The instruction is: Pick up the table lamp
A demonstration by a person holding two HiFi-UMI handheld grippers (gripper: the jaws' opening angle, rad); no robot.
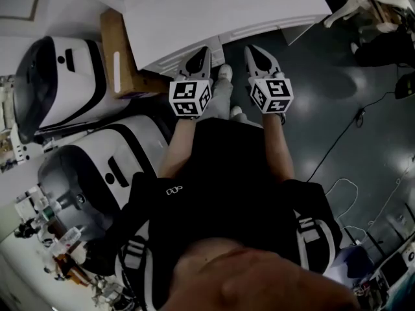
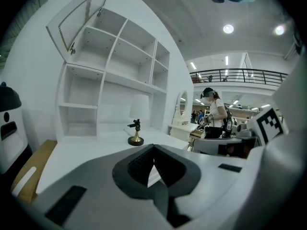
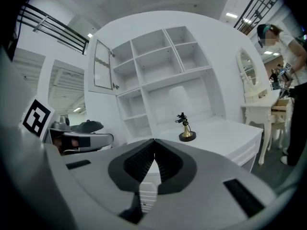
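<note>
The table lamp point(image 2: 136, 127) has a black round base, a gold stem and a pale shade. It stands on the white desk point(image 2: 91, 150), in front of the open shelf unit, and it also shows as the lamp point(image 3: 185, 127) in the right gripper view. My left gripper point(image 1: 200, 54) and right gripper point(image 1: 257, 49) are side by side at the desk's front edge point(image 1: 194, 50), well short of the lamp. The left gripper point(image 2: 154, 150) has its jaw tips meeting with nothing between them. The right gripper point(image 3: 154, 143) is shut and empty too.
Two white-and-black rounded machines point(image 1: 61, 76) stand left of me, with a cardboard box point(image 1: 120, 54) against the desk's side. A white vanity table with a mirror point(image 3: 249, 87) is at the right. A person point(image 2: 216, 114) stands beyond it. Cables point(image 1: 340, 141) lie on the dark floor.
</note>
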